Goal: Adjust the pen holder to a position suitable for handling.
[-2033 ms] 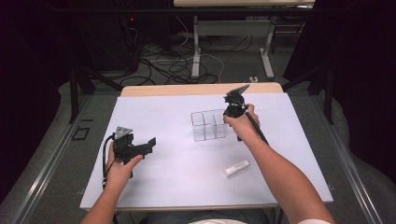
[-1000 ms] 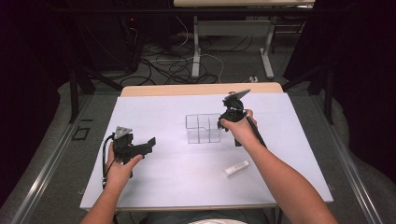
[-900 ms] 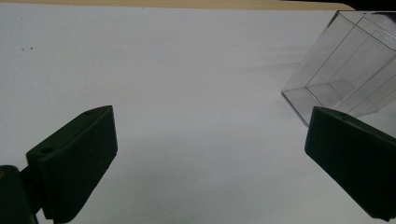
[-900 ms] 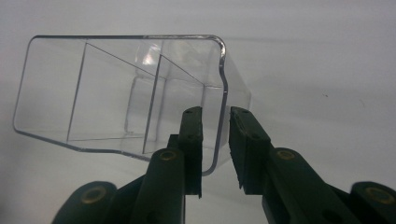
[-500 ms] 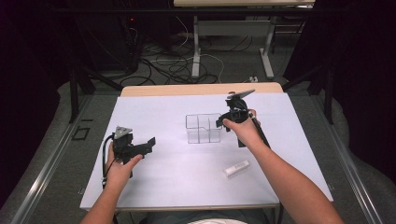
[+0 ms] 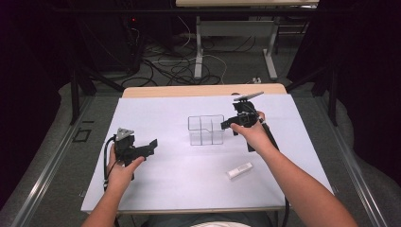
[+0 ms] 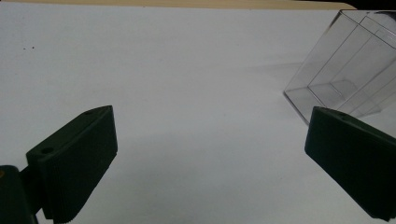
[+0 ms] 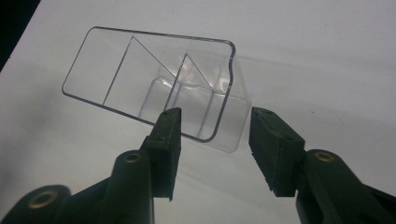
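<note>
A: From the high view first. Right tongs [image 6: 230,126] held just beside the right end of the clear divided box [image 6: 206,130], near the middle of the white worktop [image 6: 189,179].
B: Pinching it?
A: Cannot tell from up there. Left tongs [image 6: 152,144] resting low at the left side, well apart from the box, jaws spread, nothing between.
B: Anything else lying about?
A: A small white stick [image 6: 239,170] flat on the sheet, nearer the person's edge, below the right hand [image 6: 253,135]. Cables and desk legs on the floor beyond.
B: Now the left gripper view.
A: Left tongs [image 7: 205,154] wide apart over bare white worktop [image 7: 177,84]. Clear box [image 7: 345,74] off to the upper right, beyond the right-hand jaw, untouched.
B: And the right gripper view?
A: Right tongs [image 8: 212,135] parted, jaws just been opening. Near corner of the clear box [image 8: 154,70] between them, open top showing, partitions inside making several compartments, all bare.
B: Pads pressing on the wall?
A: No. Left-hand jaw just at the rim of the near long wall, touching or barely clear, hard to say which; right-hand jaw apart from the rounded corner, a gap of white worktop [image 8: 327,56] showing between. No squeeze on the plastic.
B: Box upright?
A: Standing flat on its base on the worktop.
</note>
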A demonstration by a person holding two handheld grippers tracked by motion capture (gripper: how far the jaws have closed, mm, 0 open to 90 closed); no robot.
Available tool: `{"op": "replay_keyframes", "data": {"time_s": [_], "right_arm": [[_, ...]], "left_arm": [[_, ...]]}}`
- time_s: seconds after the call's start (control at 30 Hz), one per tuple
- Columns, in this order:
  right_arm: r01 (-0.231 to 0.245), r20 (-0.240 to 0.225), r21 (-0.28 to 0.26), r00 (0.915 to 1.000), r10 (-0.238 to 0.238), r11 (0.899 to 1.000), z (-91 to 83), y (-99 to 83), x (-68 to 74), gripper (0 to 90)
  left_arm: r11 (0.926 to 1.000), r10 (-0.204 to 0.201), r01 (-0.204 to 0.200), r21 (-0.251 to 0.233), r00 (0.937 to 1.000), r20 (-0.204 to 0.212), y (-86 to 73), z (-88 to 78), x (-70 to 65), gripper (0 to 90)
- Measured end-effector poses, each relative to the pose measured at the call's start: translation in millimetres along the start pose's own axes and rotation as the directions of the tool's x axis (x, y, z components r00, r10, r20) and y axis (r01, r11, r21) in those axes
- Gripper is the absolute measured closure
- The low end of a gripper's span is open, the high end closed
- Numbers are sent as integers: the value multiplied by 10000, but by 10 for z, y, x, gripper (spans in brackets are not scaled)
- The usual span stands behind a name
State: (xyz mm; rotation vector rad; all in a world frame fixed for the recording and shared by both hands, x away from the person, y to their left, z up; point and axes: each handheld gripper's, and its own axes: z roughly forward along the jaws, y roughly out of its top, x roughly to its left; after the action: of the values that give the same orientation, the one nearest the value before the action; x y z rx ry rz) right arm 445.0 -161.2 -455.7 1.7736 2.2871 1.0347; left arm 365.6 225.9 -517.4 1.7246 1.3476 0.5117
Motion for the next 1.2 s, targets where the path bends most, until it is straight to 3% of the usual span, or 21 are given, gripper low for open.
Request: {"op": "replay_keyframes", "data": {"time_s": [0.07,0.13,0.23,0.3,0.33,0.47,0.5,0.53,0.57,0.73,0.97,1.03,1.1,1.2], "right_arm": [[378,94,-235,9992,-376,9990,-26,-24,-15,479],[444,118,-304,9990,-441,9985,-38,-31,-14,465],[1252,350,-490,9917,-1236,9909,-70,-47,-42,373],[1399,390,-492,9897,-1381,9889,-72,-50,-46,357],[1754,481,-467,9837,-1731,9834,-78,-59,-59,324],[2082,596,-413,9768,-2056,9772,-82,-92,-87,306],[2082,596,-413,9768,-2056,9772,-82,-92,-87,306],[2001,298,-575,9796,-1987,9781,-76,-113,-101,338],[2038,378,-304,9785,-2027,9785,-89,-117,-109,342],[2108,169,67,9774,-2109,9775,-95,-178,-148,370],[2177,368,629,9747,-2203,9740,-83,-265,-194,360],[2202,261,498,9748,-2216,9742,-65,-302,-216,342],[2504,166,440,9678,-2513,9671,-52,-342,-247,338],[2453,173,542,9690,-2466,9679,-32,-401,-271,338]], "left_arm": [[10000,-12,12,-14,10000,0,2,1,1,24],[10000,-11,11,-13,10000,-6,2,1,0,24],[10000,3,-3,10,10000,7,2,3,-3,24],[10000,52,-52,23,10000,13,3,2,-4,24],[10000,50,-50,14,10000,16,4,1,-6,24],[10000,37,-37,17,10000,17,3,1,-5,24],[10000,35,-35,19,10000,14,2,1,-5,24],[10000,37,-37,18,10000,17,2,2,-5,24],[10000,60,-60,22,10000,13,3,2,-5,24],[10000,75,-75,0,10000,1,4,1,-8,24],[10000,72,-72,2,10000,11,3,1,-9,24],[10000,79,-79,2,10000,11,3,1,-10,24],[10000,82,-82,7,10000,10,3,1,-10,24],[10000,84,-84,18,10000,6,2,2,-10,25]]}}
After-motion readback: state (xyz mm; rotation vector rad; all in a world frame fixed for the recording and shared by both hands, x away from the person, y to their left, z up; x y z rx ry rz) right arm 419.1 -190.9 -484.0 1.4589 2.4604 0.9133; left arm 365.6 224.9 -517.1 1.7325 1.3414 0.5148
